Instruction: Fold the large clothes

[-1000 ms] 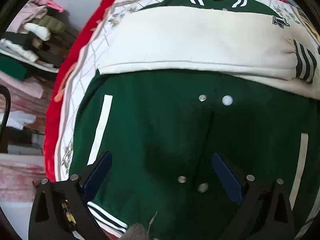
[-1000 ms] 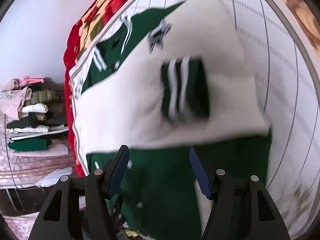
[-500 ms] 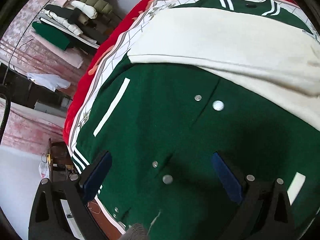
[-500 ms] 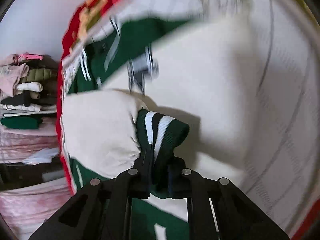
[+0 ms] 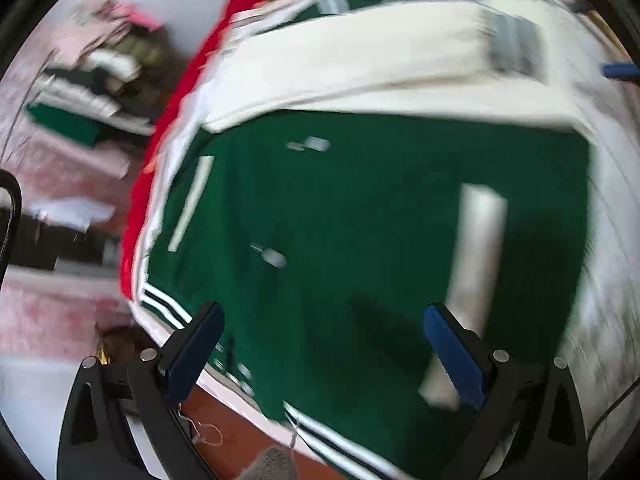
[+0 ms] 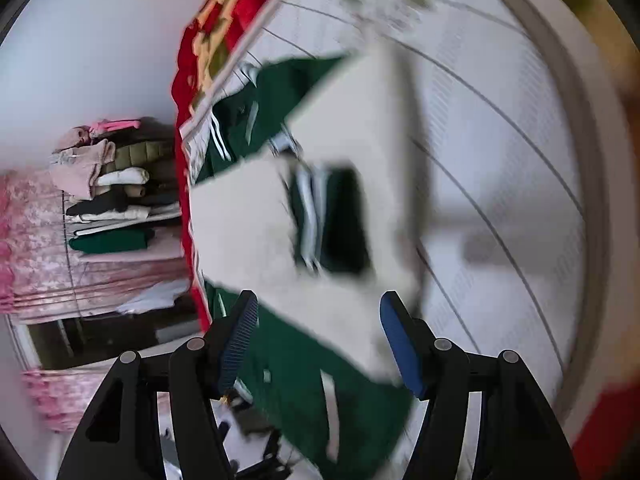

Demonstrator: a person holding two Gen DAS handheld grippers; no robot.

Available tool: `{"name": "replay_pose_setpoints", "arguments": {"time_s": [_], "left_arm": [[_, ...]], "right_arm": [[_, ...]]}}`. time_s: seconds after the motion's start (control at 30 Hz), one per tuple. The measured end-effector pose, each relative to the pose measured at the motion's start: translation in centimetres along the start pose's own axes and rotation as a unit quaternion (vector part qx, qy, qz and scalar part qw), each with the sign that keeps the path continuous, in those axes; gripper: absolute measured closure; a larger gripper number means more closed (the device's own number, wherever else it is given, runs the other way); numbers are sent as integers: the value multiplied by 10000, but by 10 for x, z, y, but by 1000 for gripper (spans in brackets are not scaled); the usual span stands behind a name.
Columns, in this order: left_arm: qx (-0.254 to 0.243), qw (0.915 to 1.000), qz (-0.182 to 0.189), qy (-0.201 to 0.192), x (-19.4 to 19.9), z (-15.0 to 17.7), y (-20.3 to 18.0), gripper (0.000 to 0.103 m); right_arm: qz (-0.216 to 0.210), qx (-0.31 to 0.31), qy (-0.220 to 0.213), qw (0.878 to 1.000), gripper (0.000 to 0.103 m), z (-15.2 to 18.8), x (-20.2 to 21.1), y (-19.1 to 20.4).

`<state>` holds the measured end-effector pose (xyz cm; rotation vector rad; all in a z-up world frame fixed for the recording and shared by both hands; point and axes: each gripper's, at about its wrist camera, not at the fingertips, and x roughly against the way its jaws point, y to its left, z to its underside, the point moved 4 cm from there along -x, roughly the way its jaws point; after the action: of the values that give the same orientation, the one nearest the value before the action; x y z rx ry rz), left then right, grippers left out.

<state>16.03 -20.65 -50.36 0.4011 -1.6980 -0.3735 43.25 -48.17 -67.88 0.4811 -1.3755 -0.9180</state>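
Surface: bed (image 6: 500,160), covered by a white quilted spread with thin dark grid lines; a red floral blanket (image 5: 168,128) runs along the spread's far edge.
Room: pale plain wall (image 6: 88,40) behind the bed; pink patterned fabric hangs below the shelf.
Shelf: clothes stack (image 6: 112,184) beside the red blanket edge, folded items in pink, olive, cream, black and green.
Jacket: green jacket (image 5: 360,220) lies flat on the spread, front up, hem toward the cameras; matte, dense cloth with round metal snap buttons down the middle and a pale welt strip on each side of them.
Sleeves: cream sleeves (image 5: 360,68), smooth and padded in look, folded across the jacket's chest above the green body.
Cuff: striped cuff (image 6: 320,216), ribbed green knit with white bands, rests on the cream sleeve near the jacket's right side.
Hem: ribbed green band with white stripes, at the jacket's edge nearest the left gripper.
Left gripper (image 5: 320,356): jaws apart, blue pads over the jacket's lower body, nothing between them gripped.
Right gripper (image 6: 316,340): jaws have just been opening, now apart; blue pads stand over the sleeve and body without pressing on either.
Image quality: both views are motion-blurred; fine detail is unreadable.
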Motion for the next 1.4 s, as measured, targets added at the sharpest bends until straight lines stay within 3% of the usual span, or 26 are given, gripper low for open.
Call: {"name": "replay_pose_setpoints", "arguments": {"time_s": [0.17, 0.27, 0.4, 0.53, 0.67, 0.7, 0.73, 0.8, 0.83, 1.13, 1.2, 1.23, 1.27, 1.4], "left_arm": [[-645, 9966, 475, 203, 15, 43, -61, 0], [-1195, 9924, 218, 182, 9, 64, -96, 0], [-1892, 9800, -614, -13, -13, 77, -124, 0], [-1819, 9812, -648, 9, -28, 70, -121, 0], [-1291, 9886, -775, -59, -30, 52, -88, 4], [-1145, 9908, -719, -31, -33, 50, -81, 20], [-1002, 9929, -636, 22, -35, 47, -76, 52], [-704, 9972, -242, 82, -39, 40, -62, 80], [-682, 9974, -231, -11, -35, 36, -58, 87], [-428, 9981, 49, -435, 0, 34, -38, 93], [-319, 9983, 170, -454, 3, 34, -31, 93], [-258, 9983, 234, -463, 4, 32, -25, 93], [-208, 9981, 300, -488, 6, 31, -19, 93], [69, 9959, 737, -510, 17, 24, 8, 93]], "right_arm": [[344, -370, 398, 9979, 37, 52, 22, -50], [424, -518, 383, 9970, 37, 74, 37, -73], [483, -674, 337, 9960, 37, 83, 41, -89], [607, -504, 354, 9963, 37, 75, 24, -83], [530, -216, 506, 9971, 37, 53, -4, -67], [444, -118, 539, 9975, 37, 47, -12, -62], [343, -14, 569, 9978, 37, 38, -21, -55], [134, 107, 580, 9982, 32, 26, -34, -45], [-12, 148, 574, 9982, 24, 19, -41, -41], [-711, -120, 324, 9969, 20, -37, -97, -11], [-714, -275, 268, 9967, 32, -40, -107, -2], [-551, -300, 275, 9977, 62, -40, -113, 3], [-501, -357, 237, 9978, 70, -39, -115, 8], [-167, -261, -12, 9995, 83, -34, -100, 47]]}}
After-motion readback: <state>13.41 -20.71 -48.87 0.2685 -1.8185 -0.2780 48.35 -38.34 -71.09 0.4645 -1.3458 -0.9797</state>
